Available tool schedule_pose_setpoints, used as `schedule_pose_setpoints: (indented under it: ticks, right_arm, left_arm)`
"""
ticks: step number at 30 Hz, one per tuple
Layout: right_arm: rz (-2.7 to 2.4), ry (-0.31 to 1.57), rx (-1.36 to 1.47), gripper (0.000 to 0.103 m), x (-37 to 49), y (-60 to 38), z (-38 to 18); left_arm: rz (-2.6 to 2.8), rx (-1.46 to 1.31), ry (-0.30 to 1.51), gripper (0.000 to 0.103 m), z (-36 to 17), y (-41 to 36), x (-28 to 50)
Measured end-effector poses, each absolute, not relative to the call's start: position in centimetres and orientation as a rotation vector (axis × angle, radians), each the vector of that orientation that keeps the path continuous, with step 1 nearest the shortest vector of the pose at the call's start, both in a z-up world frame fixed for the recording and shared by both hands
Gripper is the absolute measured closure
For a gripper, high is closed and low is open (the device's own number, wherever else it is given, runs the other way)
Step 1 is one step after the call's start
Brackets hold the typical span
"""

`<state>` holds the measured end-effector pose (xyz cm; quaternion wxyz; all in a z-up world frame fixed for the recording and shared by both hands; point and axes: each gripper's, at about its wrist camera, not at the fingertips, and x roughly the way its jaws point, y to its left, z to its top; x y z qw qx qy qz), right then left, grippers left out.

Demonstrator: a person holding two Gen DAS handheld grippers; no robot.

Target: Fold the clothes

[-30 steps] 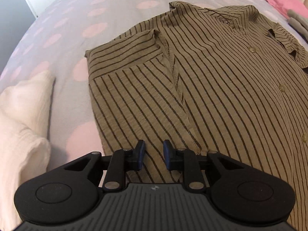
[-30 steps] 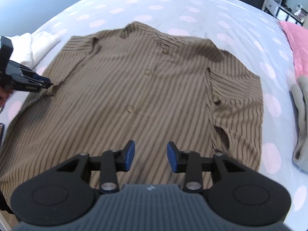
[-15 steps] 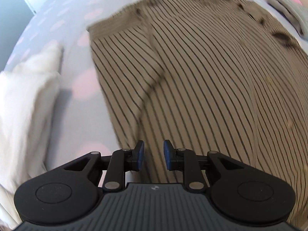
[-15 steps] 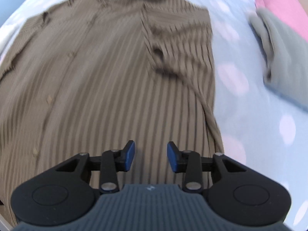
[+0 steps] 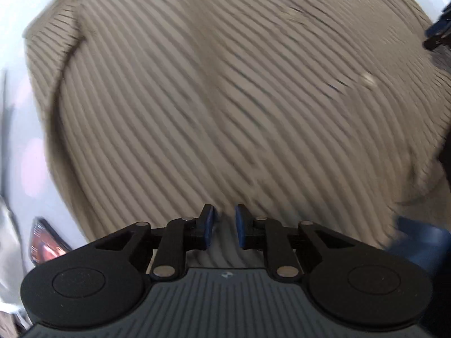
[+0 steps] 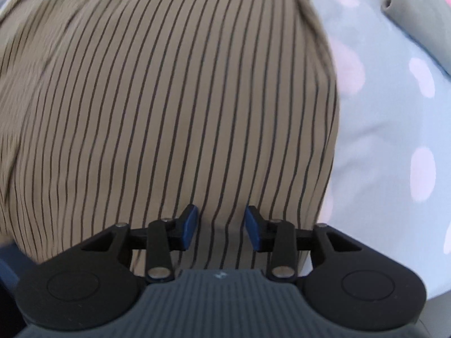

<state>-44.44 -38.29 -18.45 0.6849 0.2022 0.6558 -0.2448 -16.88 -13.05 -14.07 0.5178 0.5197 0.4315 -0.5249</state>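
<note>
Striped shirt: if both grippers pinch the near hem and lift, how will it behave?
Likely floppy: the striped shirt lies in soft ripples and its hem bunches between the open right gripper. Probably light, thin cloth. It may sag between the right and left gripper.

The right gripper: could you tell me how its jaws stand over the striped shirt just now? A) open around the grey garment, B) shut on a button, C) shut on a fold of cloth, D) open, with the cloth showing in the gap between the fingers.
D: the right gripper has its blue pads set apart, and the striped shirt shows unpinched in the gap.
</note>
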Motion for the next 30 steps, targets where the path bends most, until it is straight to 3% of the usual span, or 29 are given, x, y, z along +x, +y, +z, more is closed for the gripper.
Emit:
schedule_pose_setpoints:
  ticks: [7,17,21,25,30]
  right_arm:
    - [-0.432,1.489,0.325,0.064,-44.8,-33.1,-17.3]
    - [0.027,1.285,-0.013,0.066,-41.3,-19.9,-15.6]
    - [0.094,1.260,-0.147,0.066,-39.5,-16.4,-16.3]
    - [0.138,1.259,-0.268,0.059,-39.7,-14.7,-17.2]
    - [0.137,1.237,-0.404,0.059,-40.3,-13.8,-17.6]
  left_arm:
    - [-1.460,1.287,1.023,0.089,-12.5,-10.2,-21.3]
    - [-1.757,1.383,0.532,0.076,-10.8,-6.2,-28.4]
    - [-1.774,1.495,0.355,0.062,-12.7,-4.9,-30.8]
    - [-1.754,1.600,0.215,0.062,-14.8,-3.9,-32.2]
    - [-1.718,1.676,0.028,0.062,-16.6,-2.7,-33.2]
